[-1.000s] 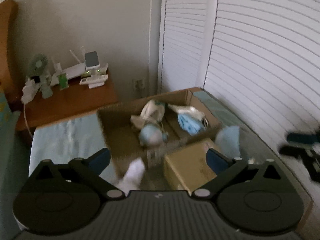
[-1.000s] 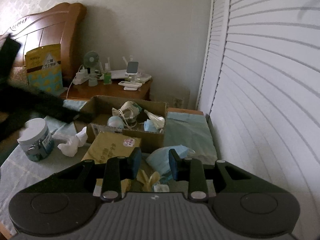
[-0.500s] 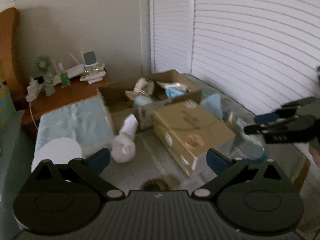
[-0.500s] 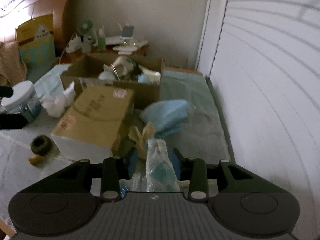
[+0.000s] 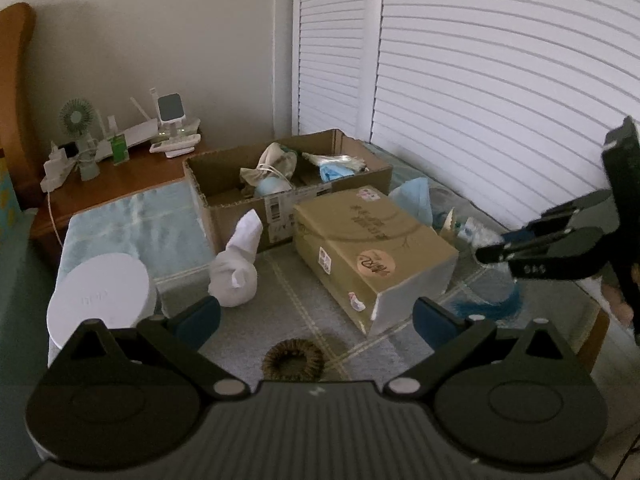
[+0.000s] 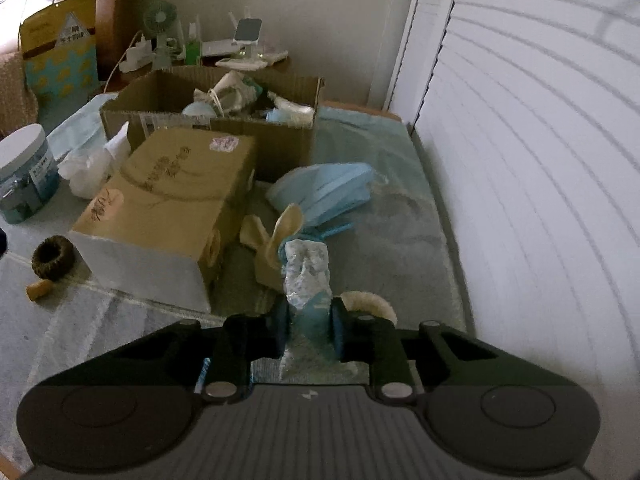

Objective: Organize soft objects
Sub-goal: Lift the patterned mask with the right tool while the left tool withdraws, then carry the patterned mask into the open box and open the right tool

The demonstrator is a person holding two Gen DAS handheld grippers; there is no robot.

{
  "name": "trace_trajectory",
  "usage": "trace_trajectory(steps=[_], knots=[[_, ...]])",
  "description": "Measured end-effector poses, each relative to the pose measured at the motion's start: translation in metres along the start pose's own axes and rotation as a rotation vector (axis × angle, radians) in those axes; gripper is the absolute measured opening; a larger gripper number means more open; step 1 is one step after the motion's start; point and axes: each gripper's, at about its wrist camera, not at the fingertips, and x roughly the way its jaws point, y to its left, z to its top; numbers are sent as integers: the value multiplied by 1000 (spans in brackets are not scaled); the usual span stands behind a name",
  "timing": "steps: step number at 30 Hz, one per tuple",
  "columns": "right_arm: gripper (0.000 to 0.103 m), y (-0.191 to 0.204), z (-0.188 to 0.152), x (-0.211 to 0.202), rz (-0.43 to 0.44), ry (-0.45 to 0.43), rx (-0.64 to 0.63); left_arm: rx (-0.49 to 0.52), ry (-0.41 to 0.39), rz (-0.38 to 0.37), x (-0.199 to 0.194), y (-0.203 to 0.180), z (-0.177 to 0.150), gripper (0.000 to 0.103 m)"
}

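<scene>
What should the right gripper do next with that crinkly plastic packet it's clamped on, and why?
Probably lift it and carry it to the open cardboard box. The right gripper is shut on the plastic packet, which still sits low over the mat, and other soft things already lie in that box. The left gripper is open and holds nothing.

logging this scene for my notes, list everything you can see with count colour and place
open cardboard box: 1, brown, far end of the mat, soft items inside
closed carton: 1, tan, in front of the open box
white cloth bundle: 1, white, left of the carton
jar: 1, clear with white lid, left edge
scrunchie: 1, dark brown, near the carton's front corner
blue cloth: 1, light blue, right of the carton
cream glove: 1, beige, beside the carton
plastic-wrapped item: 1, clear and teal
fan: 1, green, nightstand
left gripper: open, empty
right gripper: shut on the plastic-wrapped item
</scene>
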Motion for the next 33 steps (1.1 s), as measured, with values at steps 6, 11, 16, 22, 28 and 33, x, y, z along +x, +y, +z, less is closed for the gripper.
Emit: trace_trajectory(steps=[6,11,16,22,28,33], knots=[[23,-2,25,-27,-9,-91,-32,-8,8,3,3,2,-7,102],[23,-1,65,-34,0,-173,-76,-28,11,7,4,3,-11,102],[23,3,119,-31,35,-258,-133,-55,11,23,3,6,-14,102],[23,17,182,-14,124,-315,-192,-90,10,69,3,12,-18,102],[23,32,210,21,183,-304,-206,-107,22,114,4,18,-21,102],[32,38,209,50,200,-253,-211,-119,33,132,7,24,-22,102]])
